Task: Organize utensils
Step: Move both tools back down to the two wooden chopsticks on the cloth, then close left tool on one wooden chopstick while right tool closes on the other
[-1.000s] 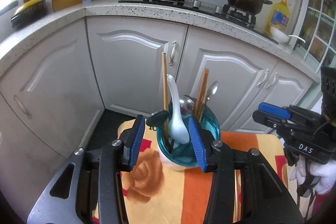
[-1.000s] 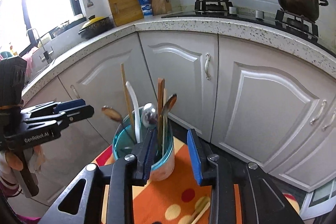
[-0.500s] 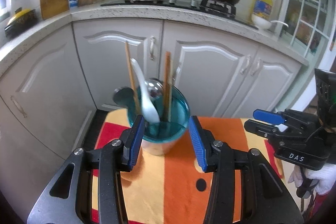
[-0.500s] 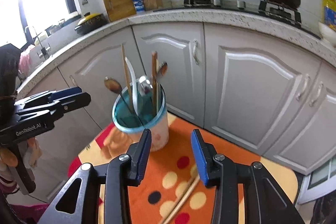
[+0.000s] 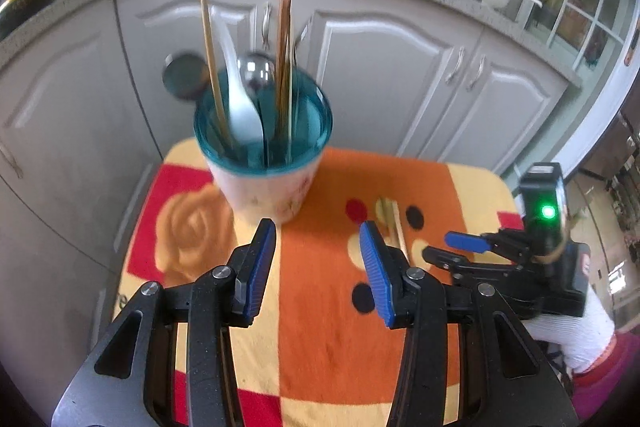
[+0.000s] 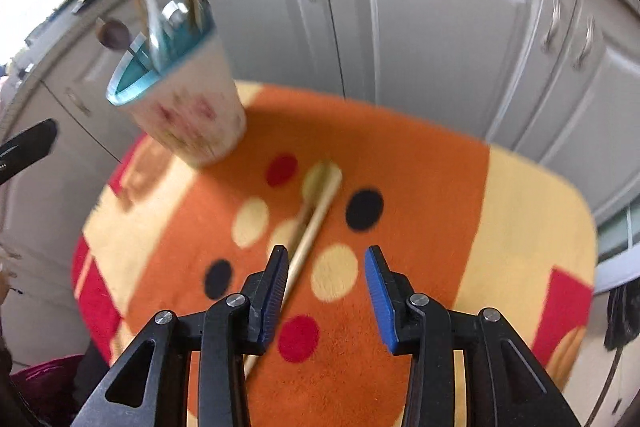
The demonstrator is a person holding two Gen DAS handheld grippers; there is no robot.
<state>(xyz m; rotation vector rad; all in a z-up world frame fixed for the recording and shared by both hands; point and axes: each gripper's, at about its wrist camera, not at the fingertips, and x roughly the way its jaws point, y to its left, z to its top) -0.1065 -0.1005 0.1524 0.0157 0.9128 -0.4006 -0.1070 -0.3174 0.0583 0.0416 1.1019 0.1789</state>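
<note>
**Chopsticks on the cloth, cup of utensils behind**

Lying on the orange spotted cloth (image 6: 400,155): pale wooden chopsticks (image 6: 316,219), slanted, far end between a red dot and a black dot. Probably two sticks side by side, but blurred, so count uncertain; near end hidden behind the left finger of the right gripper (image 6: 326,269). Seen also in the left wrist view, partly covered by a blue pad. Standing upright further back on the same cloth, well apart from the chopsticks: one cup (image 5: 264,183), white outside, teal inside. Inside the cup, as far as countable: one white spoon (image 5: 240,107), one metal ladle (image 5: 256,71), one dark round spoon head (image 5: 185,75) leaning over the rim, one pale chopstick (image 5: 210,59) and a darker bundle of sticks (image 5: 284,59); lower parts hidden in the cup, tops smeared by motion. Right gripper above the cloth, jaws apart, nothing pressed between the pads. Left gripper (image 5: 318,269) also with jaws apart and empty, just in front of the cup. Behind everything, white cabinet doors (image 5: 400,67). Tabletop under the cloth fully covered.
</note>
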